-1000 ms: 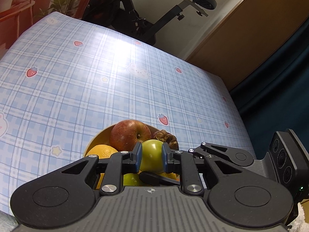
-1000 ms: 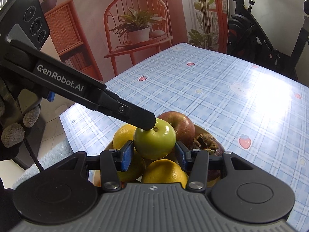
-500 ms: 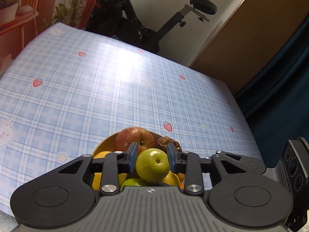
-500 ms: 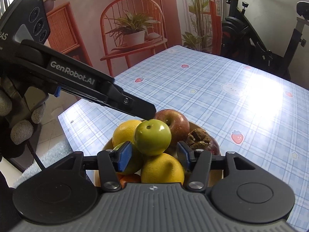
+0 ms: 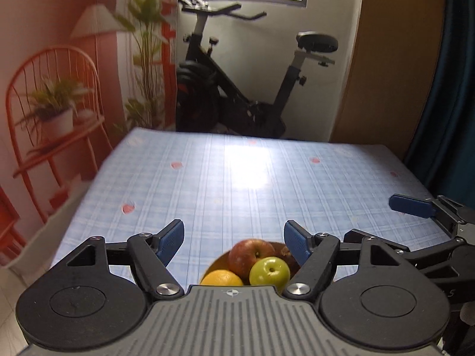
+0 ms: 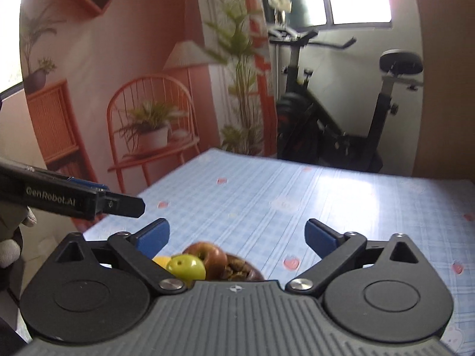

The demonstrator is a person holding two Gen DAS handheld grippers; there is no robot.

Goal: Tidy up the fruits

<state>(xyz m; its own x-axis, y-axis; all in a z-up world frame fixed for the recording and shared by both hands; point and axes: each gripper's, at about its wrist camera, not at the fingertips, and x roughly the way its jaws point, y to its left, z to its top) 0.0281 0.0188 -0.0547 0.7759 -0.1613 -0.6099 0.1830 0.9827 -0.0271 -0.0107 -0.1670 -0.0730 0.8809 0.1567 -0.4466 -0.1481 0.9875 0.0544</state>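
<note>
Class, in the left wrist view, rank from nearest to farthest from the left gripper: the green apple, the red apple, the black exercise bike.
From the left gripper:
1. Round green apple, just below the open jaws, in the bowl.
2. Round red apple, directly behind it.
3. Black exercise bike, beyond the table's far edge.

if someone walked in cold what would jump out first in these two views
A bowl piled with fruit sits at the near edge of the blue checked table, with a green apple on top in front of a red apple. The left gripper and the right gripper both stand wide open above it, having just been opening, with nothing held.
</note>
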